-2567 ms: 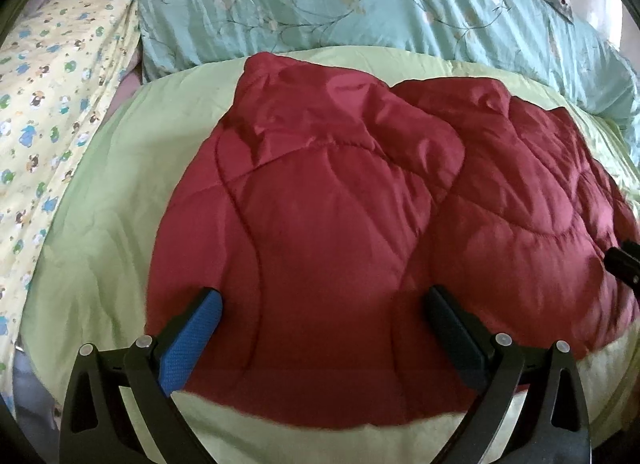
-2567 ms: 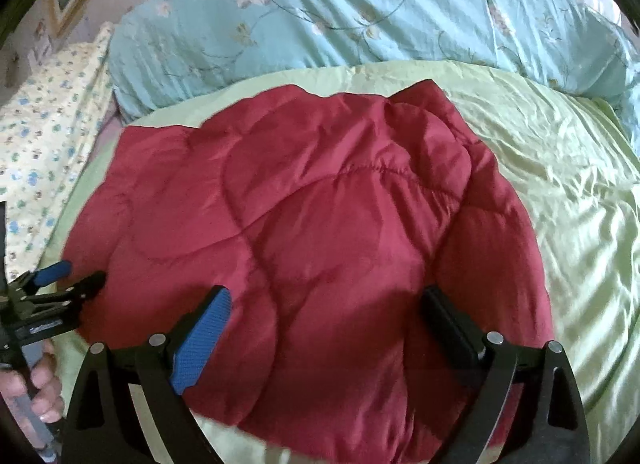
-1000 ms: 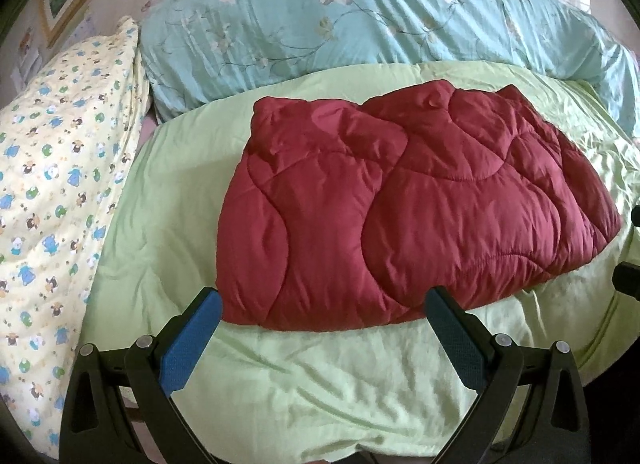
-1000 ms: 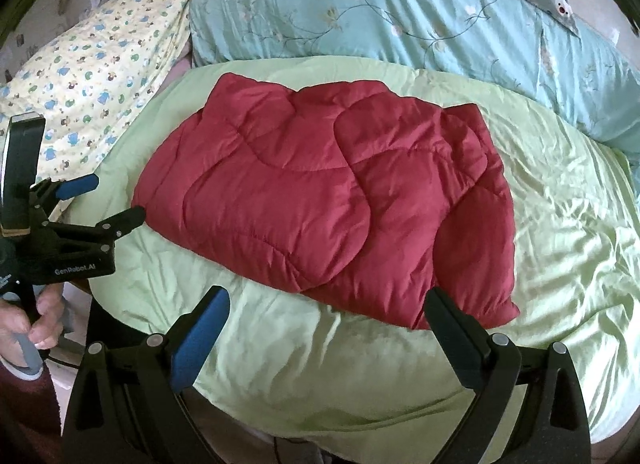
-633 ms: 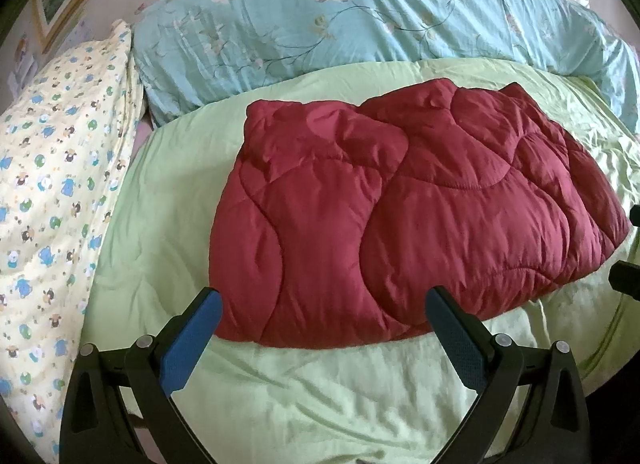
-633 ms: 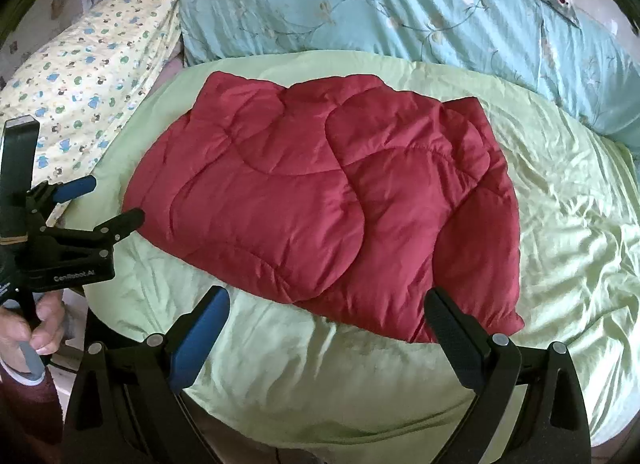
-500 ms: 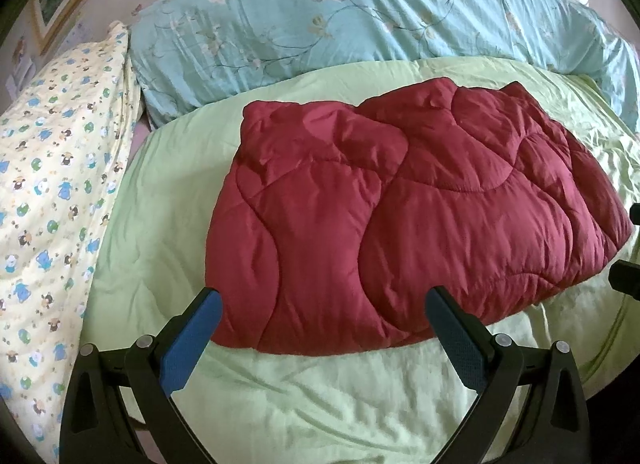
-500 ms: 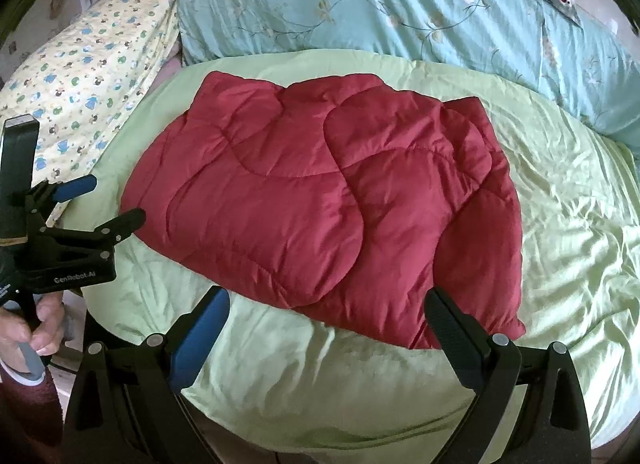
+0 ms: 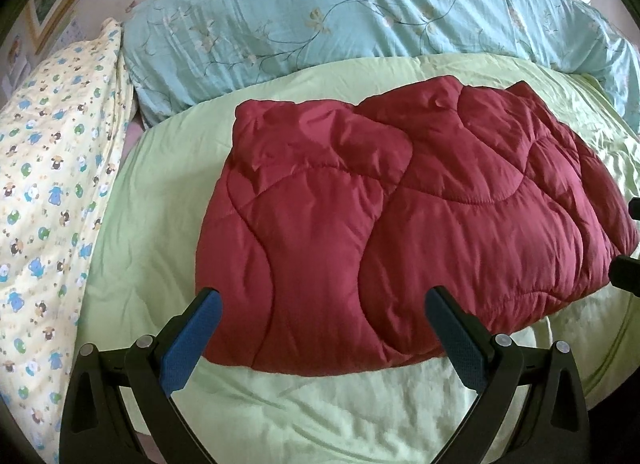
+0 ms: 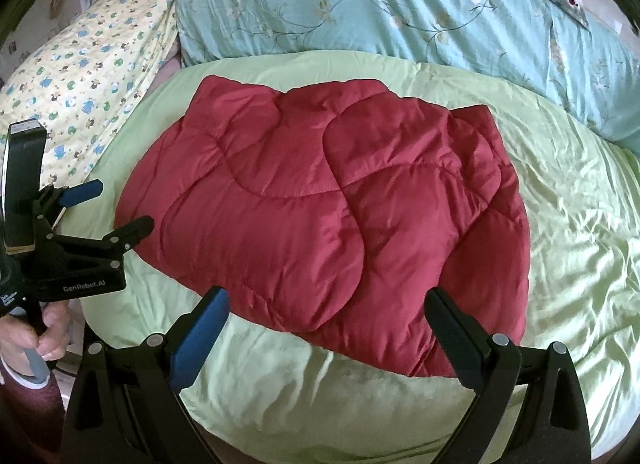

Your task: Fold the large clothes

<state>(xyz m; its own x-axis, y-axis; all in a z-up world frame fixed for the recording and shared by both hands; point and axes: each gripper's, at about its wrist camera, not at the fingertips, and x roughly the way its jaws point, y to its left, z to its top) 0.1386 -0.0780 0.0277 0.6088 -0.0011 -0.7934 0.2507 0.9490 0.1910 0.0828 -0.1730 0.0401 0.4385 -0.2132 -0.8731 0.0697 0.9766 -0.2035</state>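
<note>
Folded red quilted jacket (image 9: 400, 223) lies on green bedding (image 9: 320, 416); left tongs (image 9: 320, 300) and right tongs (image 10: 326, 298) spread, empty.

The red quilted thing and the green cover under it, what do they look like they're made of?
Red quilted garment: likely smooth synthetic shell over padding; it has a slight sheen, puffy panels and curved stitch lines. Green cover: probably thin woven cotton or a blend, with a soft sheen and fine creases.

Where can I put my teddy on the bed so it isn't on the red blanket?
The green sheet is bare right of the red blanket, out to the blue flowered quilt. A bare strip also runs along the near edge, just ahead of the right gripper. A narrower gap lies between the blanket and the yellow pillow. The middle is covered.
</note>
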